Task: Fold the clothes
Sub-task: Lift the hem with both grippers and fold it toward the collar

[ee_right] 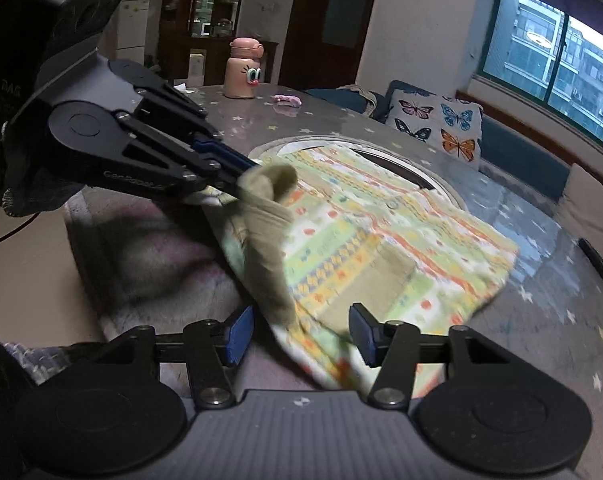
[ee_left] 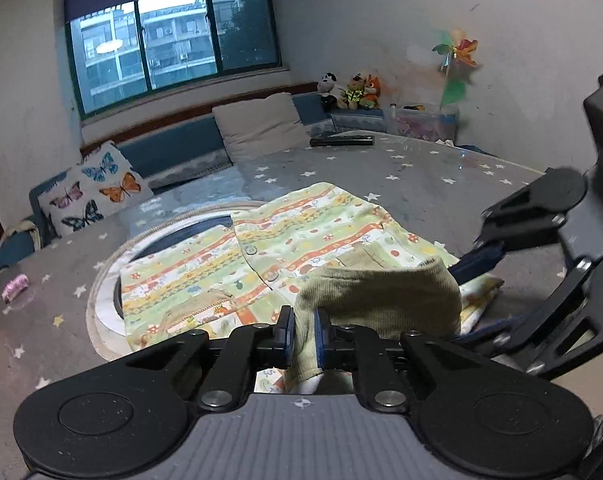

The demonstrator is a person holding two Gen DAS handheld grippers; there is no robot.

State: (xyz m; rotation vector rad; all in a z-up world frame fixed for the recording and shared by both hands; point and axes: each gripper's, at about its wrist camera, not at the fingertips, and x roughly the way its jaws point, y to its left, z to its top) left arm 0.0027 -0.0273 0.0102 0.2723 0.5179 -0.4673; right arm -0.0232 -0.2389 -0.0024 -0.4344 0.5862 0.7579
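A small garment printed with green, yellow and orange stripes lies spread on the round grey star-patterned table. It partly covers the table's centre ring. My left gripper is shut on the garment's olive ribbed cuff, which is lifted and bunched at the near edge. In the right wrist view the left gripper holds that cuff above the garment. My right gripper is open, and its blue pads straddle the garment's near corner.
A black remote lies at the table's far side. A pink bottle and a small pink item stand on another side. A butterfly cushion, a plain cushion and plush toys sit on the bench behind.
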